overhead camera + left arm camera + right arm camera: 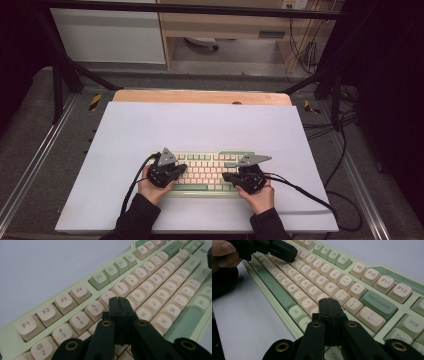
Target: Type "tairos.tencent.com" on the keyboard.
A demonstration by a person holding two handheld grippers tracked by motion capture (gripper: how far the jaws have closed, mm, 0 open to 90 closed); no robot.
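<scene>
While both tongs (176,172) closed: keyboard (207,172) directly beneath.
</scene>
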